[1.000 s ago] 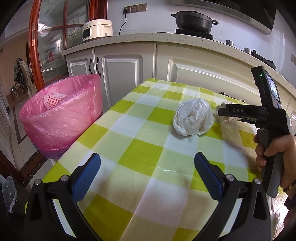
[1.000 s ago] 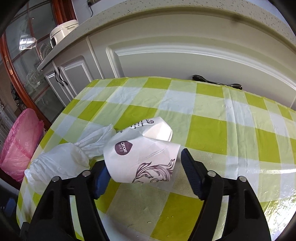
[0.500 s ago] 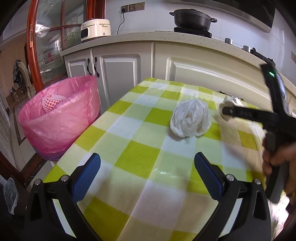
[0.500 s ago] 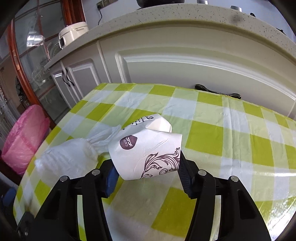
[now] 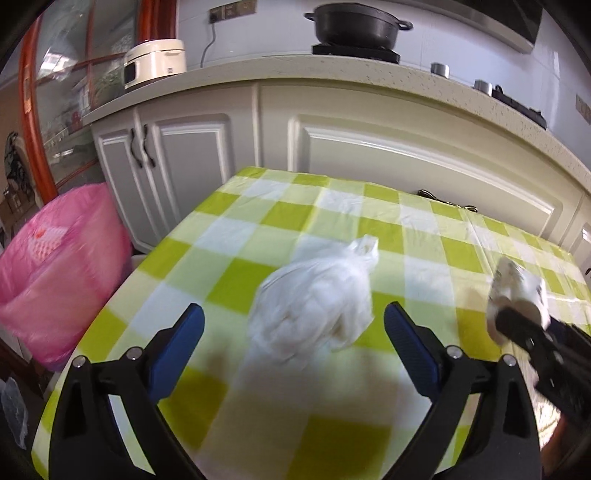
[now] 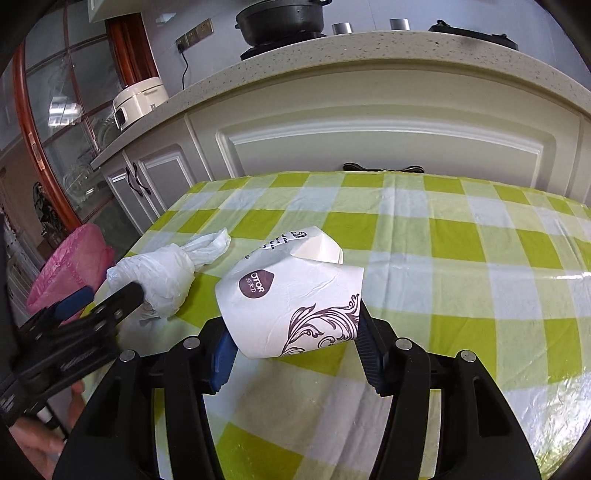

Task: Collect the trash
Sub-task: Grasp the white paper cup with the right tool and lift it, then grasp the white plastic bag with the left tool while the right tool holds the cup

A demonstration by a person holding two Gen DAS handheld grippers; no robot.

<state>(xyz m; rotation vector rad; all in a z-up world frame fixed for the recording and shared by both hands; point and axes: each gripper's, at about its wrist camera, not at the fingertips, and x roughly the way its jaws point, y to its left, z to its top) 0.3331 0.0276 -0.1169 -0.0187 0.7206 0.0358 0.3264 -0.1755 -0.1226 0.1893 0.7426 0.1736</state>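
A crushed white paper cup (image 6: 295,295) with a dark floral print is pinched between the blue pads of the right gripper (image 6: 295,354); its jaws have just been closing and are now pressed on both sides of the cup, which is held over the green-and-white checked worktop (image 6: 461,258). In the left wrist view the same cup (image 5: 517,291) is seen at the right edge, blurred. The left gripper (image 5: 293,332) is kept with jaws spread wide, nothing clamped; a knotted white plastic bag (image 5: 317,302) is seen lying on the worktop between and just beyond the two pads (contact cannot be told from the blur). In the right wrist view the bag (image 6: 162,273) is shown left of the cup, apart from it, with one dark finger of the left gripper just in front of it. A bin lined with a pink bag (image 5: 55,266) is seen off the worktop's left edge, with some pale netted item inside. A black pot (image 5: 356,22) and a white rice cooker (image 5: 155,61) are seen on the kitchen counter behind.
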